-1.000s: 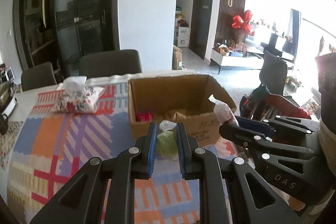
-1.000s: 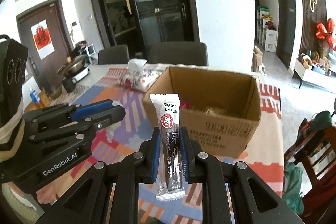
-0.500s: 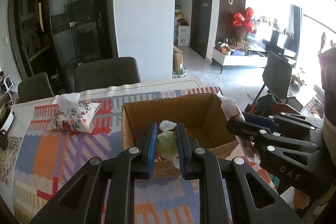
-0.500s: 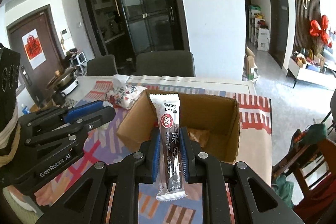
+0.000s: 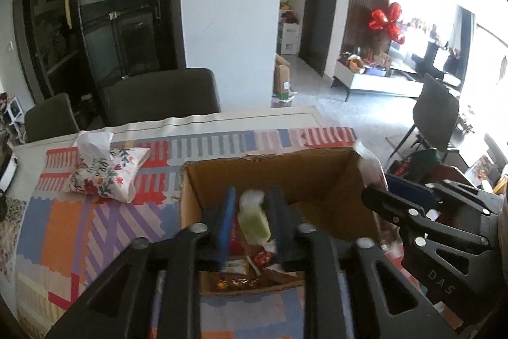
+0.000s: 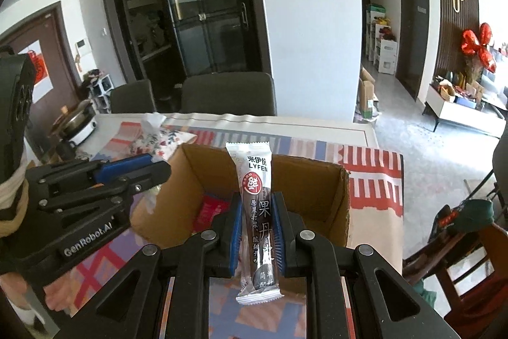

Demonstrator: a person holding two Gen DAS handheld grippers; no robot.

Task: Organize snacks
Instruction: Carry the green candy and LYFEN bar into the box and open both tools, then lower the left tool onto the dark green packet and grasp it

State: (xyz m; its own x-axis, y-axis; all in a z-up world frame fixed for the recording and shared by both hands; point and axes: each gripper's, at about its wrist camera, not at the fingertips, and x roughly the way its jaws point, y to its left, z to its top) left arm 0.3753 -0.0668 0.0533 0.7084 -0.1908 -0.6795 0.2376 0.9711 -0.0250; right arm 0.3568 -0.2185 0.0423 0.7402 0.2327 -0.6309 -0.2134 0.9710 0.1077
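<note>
An open cardboard box [image 5: 320,177] stands on the patterned tablecloth; it also shows in the right wrist view [image 6: 341,205]. My left gripper [image 5: 252,218] is over the box opening. Its jaws stand wider than the small green wrapped snack [image 5: 254,223], which sits loose between the blue pads. Several red and brown snacks [image 5: 254,259] lie in the box. My right gripper [image 6: 256,224] is shut on a long brown and white LYFEN snack bar [image 6: 258,212], held upright over the near box wall. The right gripper also shows in the left wrist view [image 5: 422,218].
A floral tissue pouch [image 5: 106,172] lies on the table left of the box. Dark chairs [image 5: 162,99] stand at the far table edge. A pot [image 6: 79,123] sits at the far left. More chairs and bags [image 6: 466,218] are on the right, off the table.
Both grippers have moved forward and above the box. The left jaws have widened, so the green snack is no longer pinched. The right gripper still holds the bar.
</note>
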